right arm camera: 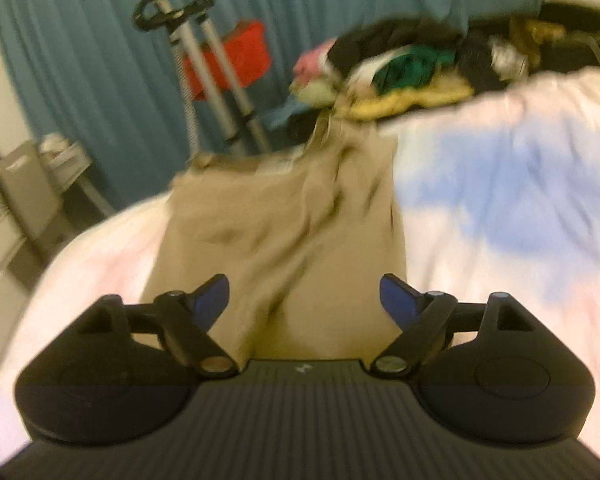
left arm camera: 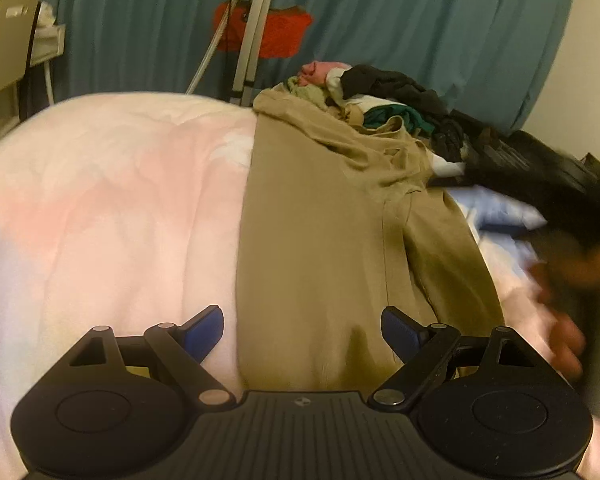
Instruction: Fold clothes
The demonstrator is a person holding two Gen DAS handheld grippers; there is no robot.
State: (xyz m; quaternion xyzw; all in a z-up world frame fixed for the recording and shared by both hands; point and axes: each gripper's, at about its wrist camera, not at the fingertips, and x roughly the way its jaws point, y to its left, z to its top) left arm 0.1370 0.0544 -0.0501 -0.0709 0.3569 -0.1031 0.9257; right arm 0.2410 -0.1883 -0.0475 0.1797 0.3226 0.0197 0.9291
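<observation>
A pink and blue quilt [left arm camera: 112, 208] is being shown spread across the bed, with a khaki garment [left arm camera: 320, 220] laid lengthwise over it, running from near to far. A pile of mixed clothes [right arm camera: 400, 64] is being shown at its far end. Only the left view is showing a blurred hand [left arm camera: 564, 320] at the right edge. The left gripper [left arm camera: 302, 330] and right gripper [right arm camera: 304, 298] are both being held spread, grasping nothing, above the garment's near end. No legible writing is being shown.

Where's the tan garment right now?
The tan garment lies spread on the pink bedspread, ahead of both open grippers, its far end reaching the clothes pile.
</observation>
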